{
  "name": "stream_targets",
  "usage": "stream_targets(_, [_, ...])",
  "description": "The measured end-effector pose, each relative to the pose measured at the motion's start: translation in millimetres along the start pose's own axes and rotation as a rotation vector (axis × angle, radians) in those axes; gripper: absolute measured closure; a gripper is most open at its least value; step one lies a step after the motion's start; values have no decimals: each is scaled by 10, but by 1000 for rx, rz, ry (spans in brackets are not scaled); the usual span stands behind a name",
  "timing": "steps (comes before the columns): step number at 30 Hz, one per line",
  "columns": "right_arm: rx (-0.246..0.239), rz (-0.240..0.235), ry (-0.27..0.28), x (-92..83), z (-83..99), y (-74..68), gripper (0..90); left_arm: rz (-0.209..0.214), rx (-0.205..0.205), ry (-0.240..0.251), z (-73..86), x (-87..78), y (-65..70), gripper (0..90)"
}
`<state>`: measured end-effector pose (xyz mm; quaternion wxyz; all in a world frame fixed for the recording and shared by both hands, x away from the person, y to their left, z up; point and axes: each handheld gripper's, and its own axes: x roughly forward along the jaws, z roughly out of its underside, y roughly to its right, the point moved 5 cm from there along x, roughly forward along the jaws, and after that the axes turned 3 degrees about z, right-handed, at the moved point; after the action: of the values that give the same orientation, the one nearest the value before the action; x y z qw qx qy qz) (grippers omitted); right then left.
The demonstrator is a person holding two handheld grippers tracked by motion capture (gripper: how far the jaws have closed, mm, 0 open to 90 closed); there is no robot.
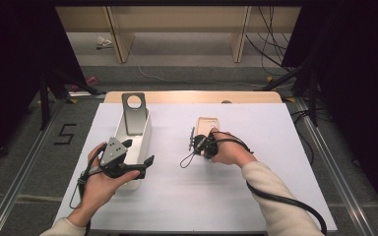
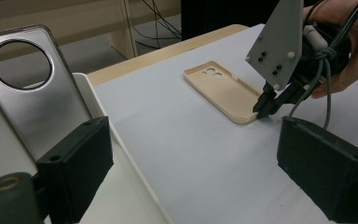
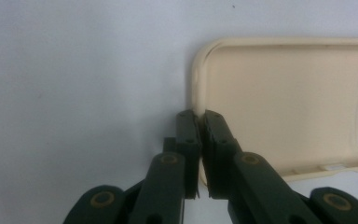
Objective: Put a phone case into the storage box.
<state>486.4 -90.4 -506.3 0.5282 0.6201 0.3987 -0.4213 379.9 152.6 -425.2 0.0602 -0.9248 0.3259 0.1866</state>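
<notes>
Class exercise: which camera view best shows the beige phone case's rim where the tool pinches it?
The right gripper view: the right tool is shut on the beige phone case at its rim. The left gripper view shows the whole case flat; the high view shows it small, partly hidden.

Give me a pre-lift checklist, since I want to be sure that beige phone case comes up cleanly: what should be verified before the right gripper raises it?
1. Right gripper shut on the near rim of the beige phone case: ok.
2. Depth of bite: only the thin edge wall sits between the pads, so it may slip: not ok.
3. Case lying flat, open side up, on the white table cover: ok.
4. Space around the case free of other things: ok.
5. Left gripper open, held at the white bin: ok.
6. Grey phone case leaning upright in the bin, leaving room beside it: ok.
</notes>
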Motion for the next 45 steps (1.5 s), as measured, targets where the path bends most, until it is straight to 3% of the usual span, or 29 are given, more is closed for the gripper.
stream_targets(4, [10,13,29,-45,24,-15,867,0,0,0,0,0,-2,104])
stream_targets(15, [53,8,261,-281,132,-110,869,-5,-3,1,6,5,-9,113])
stream_targets(23, [87,-6,350,-398,236,-217,870,-14,-7,5,5,-3,-31,119])
stream_targets(34, [121,-27,410,-528,334,-275,870,-15,-9,2,11,1,-33,122])
stream_targets(45, [105,-27,438,-621,336,-395,870,-11,-9,1,15,-1,-29,125])
